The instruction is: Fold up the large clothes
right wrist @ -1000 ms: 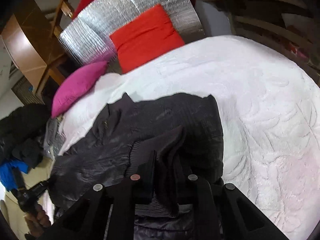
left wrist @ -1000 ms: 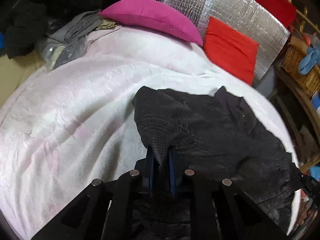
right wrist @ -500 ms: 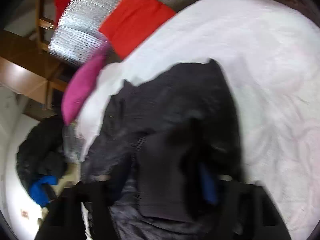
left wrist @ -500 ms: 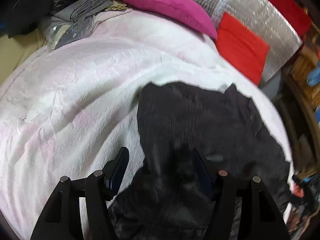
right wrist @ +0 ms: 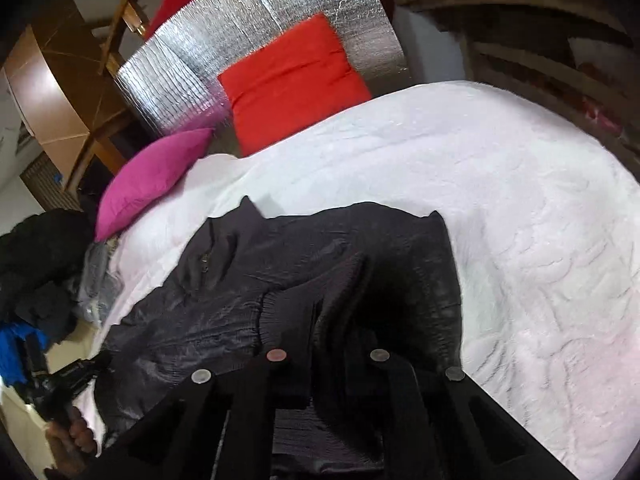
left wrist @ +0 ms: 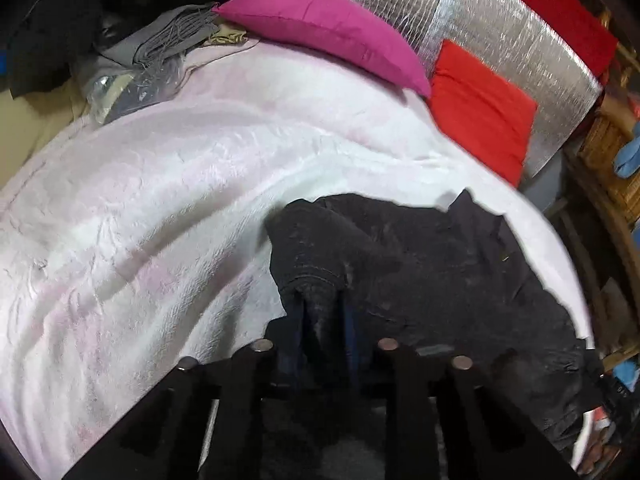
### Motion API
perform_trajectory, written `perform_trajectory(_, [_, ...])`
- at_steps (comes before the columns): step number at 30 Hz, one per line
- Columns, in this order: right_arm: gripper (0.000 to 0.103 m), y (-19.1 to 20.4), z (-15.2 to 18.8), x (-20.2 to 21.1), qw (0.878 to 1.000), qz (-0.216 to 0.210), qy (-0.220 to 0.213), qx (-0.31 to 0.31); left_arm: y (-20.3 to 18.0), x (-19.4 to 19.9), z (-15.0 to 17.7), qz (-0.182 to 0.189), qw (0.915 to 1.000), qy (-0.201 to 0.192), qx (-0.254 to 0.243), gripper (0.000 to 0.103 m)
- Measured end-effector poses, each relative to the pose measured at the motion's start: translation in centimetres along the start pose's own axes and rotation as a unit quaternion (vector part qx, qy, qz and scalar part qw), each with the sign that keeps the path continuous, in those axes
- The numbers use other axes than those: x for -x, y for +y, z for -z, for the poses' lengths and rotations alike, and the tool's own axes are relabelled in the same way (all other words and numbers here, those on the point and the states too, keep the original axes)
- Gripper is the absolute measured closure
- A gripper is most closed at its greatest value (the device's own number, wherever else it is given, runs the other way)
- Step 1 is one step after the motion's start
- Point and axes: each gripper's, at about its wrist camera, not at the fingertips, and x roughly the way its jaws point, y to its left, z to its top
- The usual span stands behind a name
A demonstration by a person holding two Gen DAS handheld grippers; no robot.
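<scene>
A black jacket [left wrist: 440, 280] lies spread on the white blanket [left wrist: 160, 200] of a bed, filling the lower right of the left wrist view and the lower left and centre of the right wrist view [right wrist: 248, 280]. The left tool [left wrist: 322, 320] sits at the bottom centre of its frame, its two fingers drawn close and clamped on a raised fold of the jacket's ribbed edge, which stands up between them. The right tool [right wrist: 332, 344] is at the bottom centre of its own frame, pinching a bunched ridge of dark ribbed knit; the fabric there is so dark that the finger edges are hard to make out, but the cloth appears gripped between them. In the right wrist view the jacket's collar and zip [right wrist: 206, 260] point toward the upper left, and the left tool [right wrist: 64, 384] shows small at the lower left edge in a hand. A pink pillow [left wrist: 320, 32] lies at the top centre of the left wrist view, touching the blanket's far edge, with a red cushion [left wrist: 480, 112] just beside it at upper right, leaning on a silver quilted panel [left wrist: 500, 32]. A heap of grey cloth [left wrist: 160, 40] sits at the upper left, beside the pillow.
</scene>
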Motion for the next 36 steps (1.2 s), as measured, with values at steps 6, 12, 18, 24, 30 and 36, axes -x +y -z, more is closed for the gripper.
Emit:
perform_trajectory(6, [0.089, -2.4, 0.4, -1.4, 0.996, -0.008, 0.07, -0.052, 0.2, -0.3, 0.8, -0.03, 0.9993, 0.022, -0.009, 0.052])
perform_trajectory(12, [0.079, -4.7, 0.8, -0.5, 0.983, -0.068, 0.109, -0.132, -0.1, 2.3, 2.2, -0.034, 0.9989, 0.009, -0.032, 0.032])
perform_trajectory(18, [0.027, -4.6, 1.8, 2.0, 0.98, -0.109, 0.098, -0.135, 0.5, 3.4, 3.9, -0.016, 0.9993, 0.027, -0.019, 0.028])
perform_trajectory(24, [0.053, -3.0, 2.9, 2.2, 0.99, -0.07, 0.093, -0.078, -0.1, 3.1, 4.7, -0.03, 0.9984, 0.028, -0.041, 0.03])
perform_trajectory(30, [0.08, -3.4, 2.7, 3.3, 0.994, -0.042, 0.076, -0.07, -0.3, 3.6, 4.8, -0.038, 0.9976, 0.013, -0.057, 0.058])
perform_trajectory(36, [0.081, -4.2, 3.1, 3.1, 0.993, -0.02, 0.087, -0.074, -0.2, 3.0, 5.2, -0.058, 0.9963, 0.032, -0.055, 0.041])
